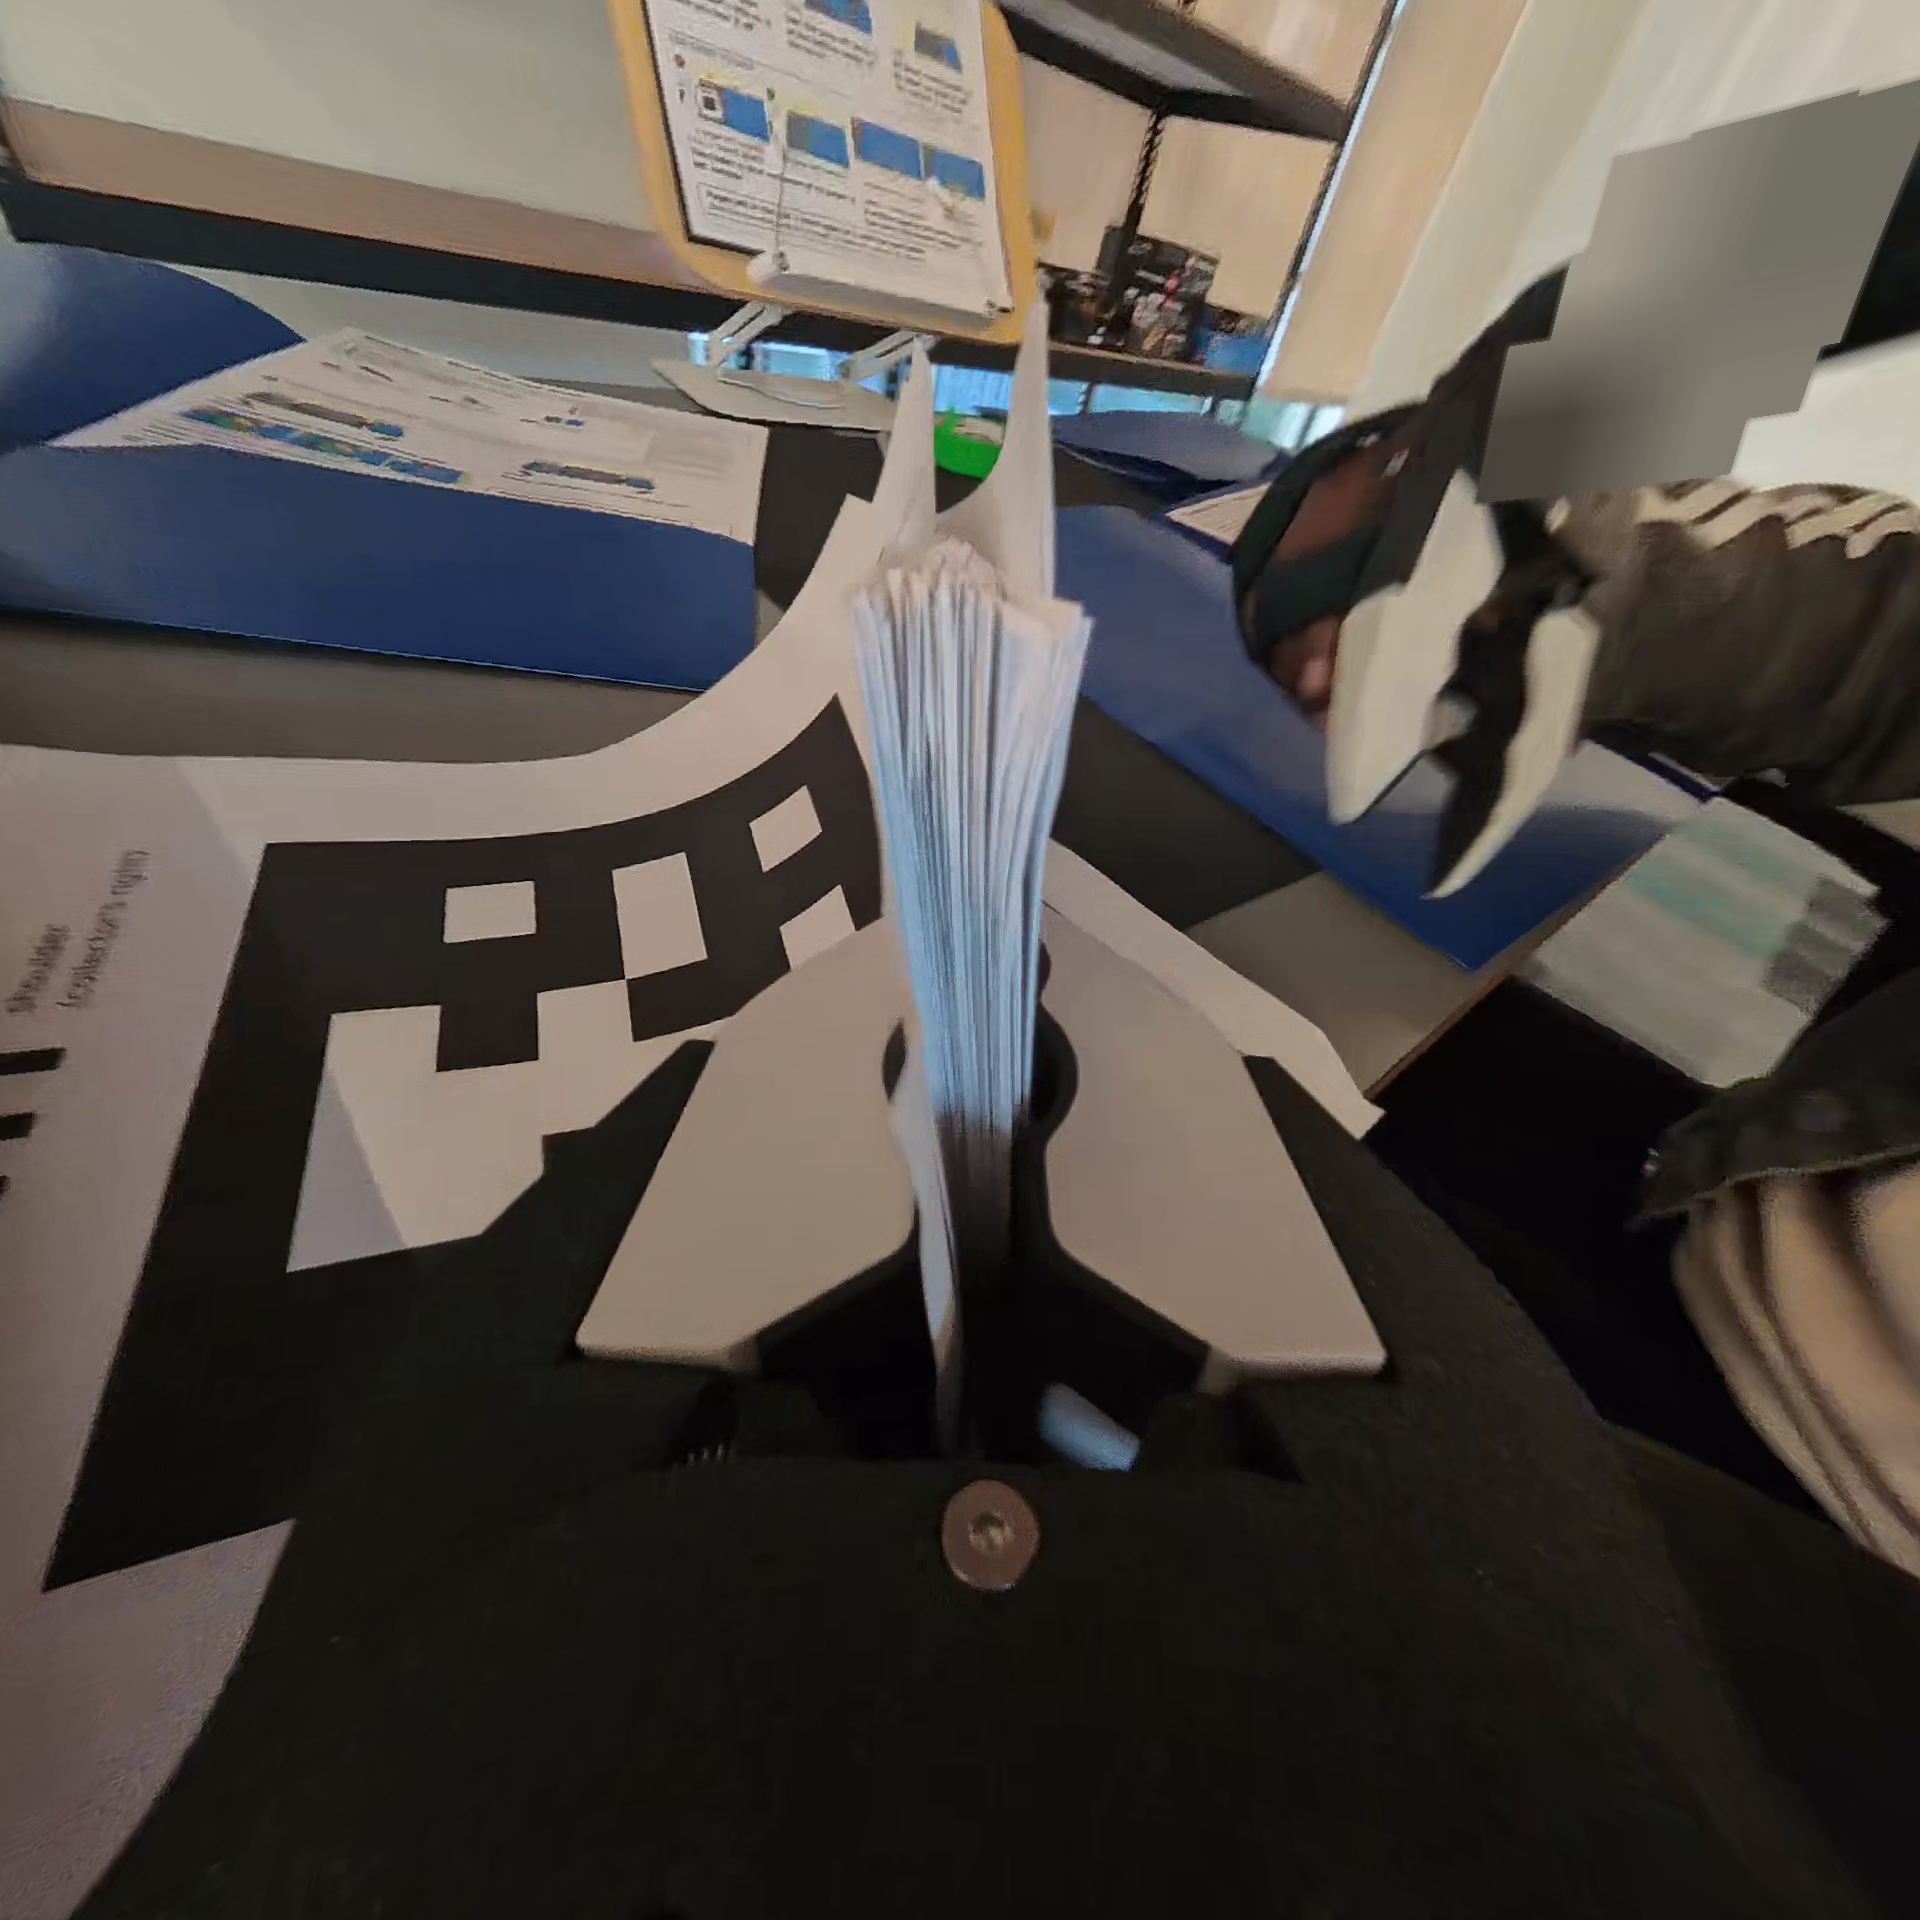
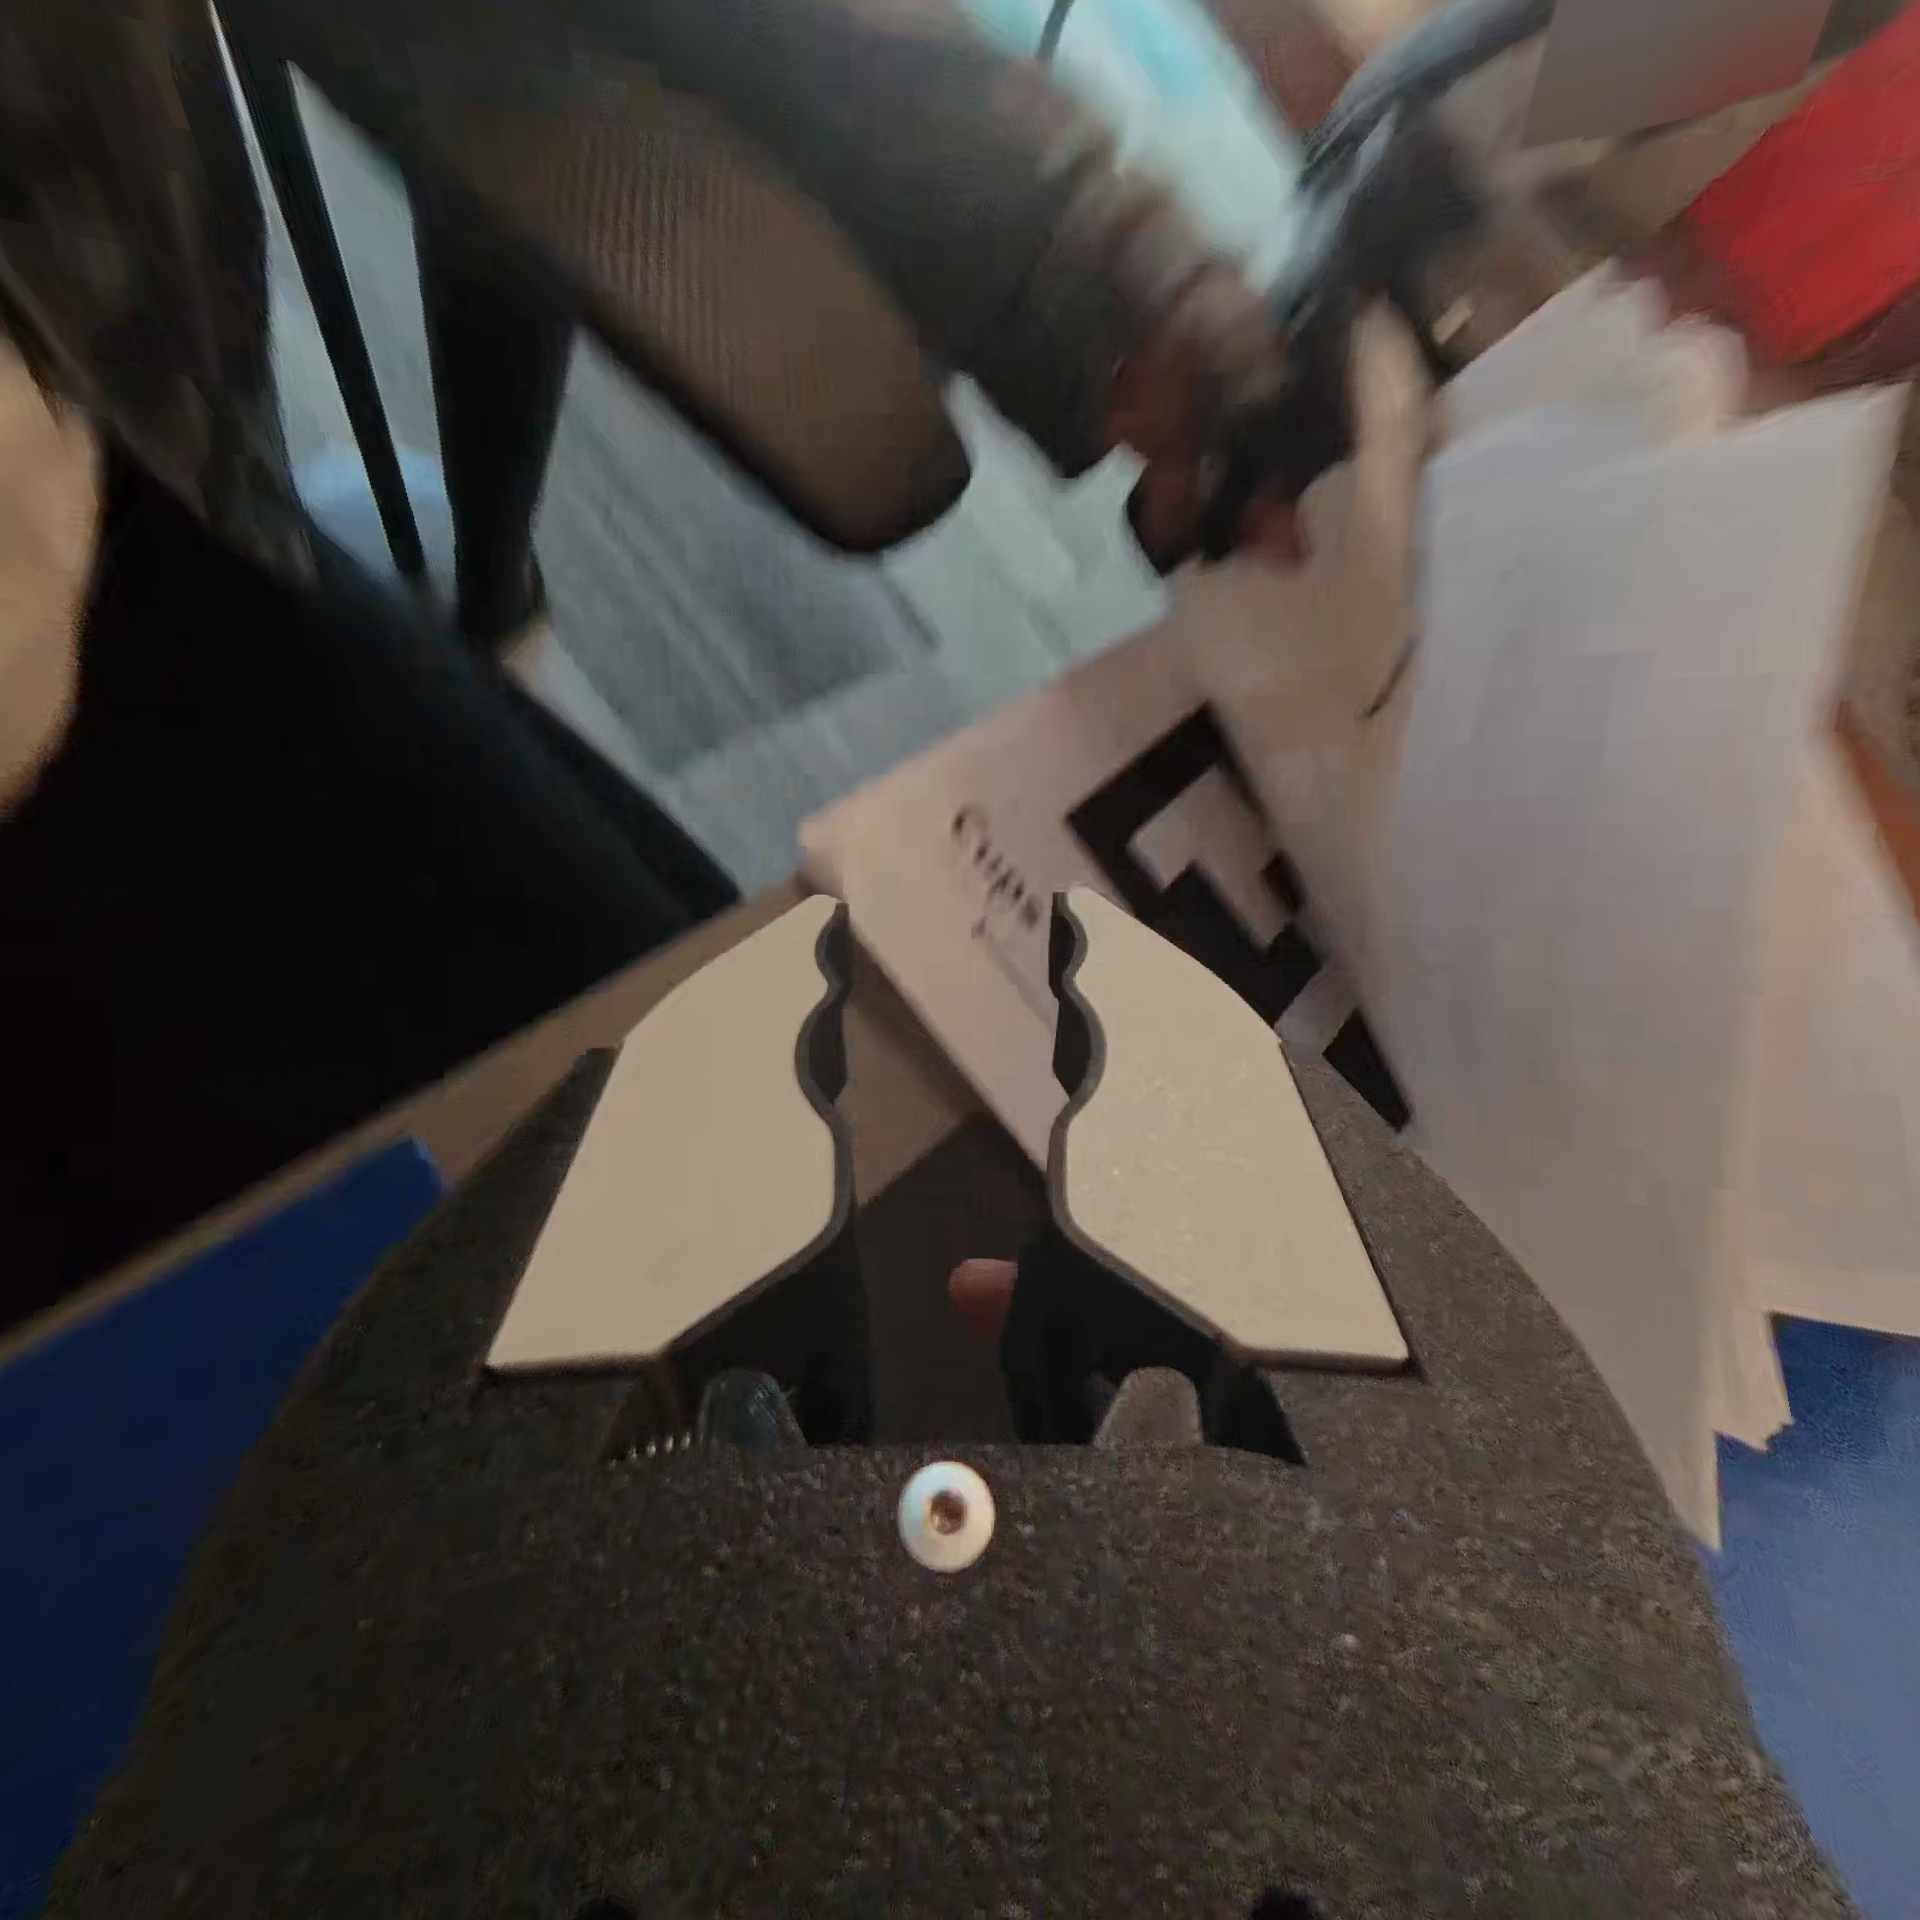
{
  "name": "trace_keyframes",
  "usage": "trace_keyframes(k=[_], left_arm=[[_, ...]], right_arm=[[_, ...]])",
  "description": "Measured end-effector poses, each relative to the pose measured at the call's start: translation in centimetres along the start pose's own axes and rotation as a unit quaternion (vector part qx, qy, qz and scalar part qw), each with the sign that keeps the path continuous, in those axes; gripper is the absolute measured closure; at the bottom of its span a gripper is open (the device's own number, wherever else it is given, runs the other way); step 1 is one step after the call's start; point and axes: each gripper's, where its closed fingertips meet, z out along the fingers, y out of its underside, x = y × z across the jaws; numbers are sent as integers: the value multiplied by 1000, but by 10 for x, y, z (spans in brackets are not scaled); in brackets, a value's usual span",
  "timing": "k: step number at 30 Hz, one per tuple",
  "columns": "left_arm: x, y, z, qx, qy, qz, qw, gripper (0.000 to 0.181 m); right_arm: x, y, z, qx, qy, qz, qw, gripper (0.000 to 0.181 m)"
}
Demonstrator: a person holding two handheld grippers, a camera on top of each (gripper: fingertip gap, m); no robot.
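My left gripper is shut on a thick stack of white paper sheets, held edge-on and upright between its fingers. The outer sheet, printed with a black-and-white square marker, curls off to the left. My right gripper hangs open and empty to the right of the stack. In the right wrist view, the right gripper is open, and the corner of the marker sheet lies just beyond the gap. The stack and the blurred left gripper are at the upper right.
Blue folders lie open on the dark table, one with a printed sheet on it. A document stand with an instruction sheet stands at the back. A person's sleeve and dark clothing show on the left.
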Motion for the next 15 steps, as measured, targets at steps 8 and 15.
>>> trace_keyframes(k=[8,15], left_arm=[[5,7,4,-19,14,15,1000,168],[6,6,3,-7,23,10,1000,168]], right_arm=[[-13,24,37,-70,-46,-85,993,159],[-18,26,44,-87,-91,-92,988,162]])
